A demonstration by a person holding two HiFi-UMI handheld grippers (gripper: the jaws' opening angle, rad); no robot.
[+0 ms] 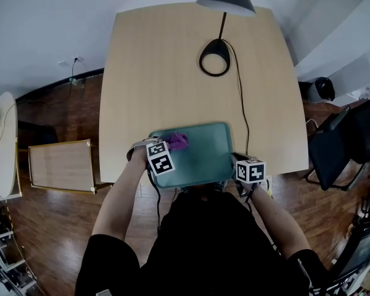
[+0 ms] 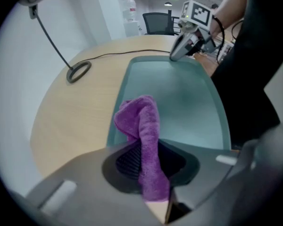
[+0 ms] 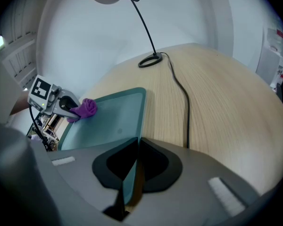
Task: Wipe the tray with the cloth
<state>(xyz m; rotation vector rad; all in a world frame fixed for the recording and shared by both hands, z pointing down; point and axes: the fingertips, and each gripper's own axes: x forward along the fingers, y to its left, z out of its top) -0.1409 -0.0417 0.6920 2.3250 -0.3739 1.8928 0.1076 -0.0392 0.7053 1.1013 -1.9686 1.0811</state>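
A teal tray [image 1: 203, 153] lies at the near edge of the wooden table [image 1: 172, 66]. A purple cloth [image 2: 142, 126] is pinched between the jaws of my left gripper [image 2: 148, 166] and bunches up over the tray's [image 2: 179, 93] left part. In the head view the cloth [image 1: 177, 141] shows just past the left gripper [image 1: 163, 150]. My right gripper [image 3: 132, 173] is shut on the tray's right rim [image 3: 137, 135], which runs between its jaws. In the head view the right gripper [image 1: 237, 163] sits at the tray's near right corner.
A black desk lamp [image 1: 217, 54] stands on the far part of the table, its cord [image 1: 242, 103] running down past the tray's right side. Black chairs [image 1: 351, 140] stand to the right. A small wooden side table [image 1: 61, 165] is on the floor at left.
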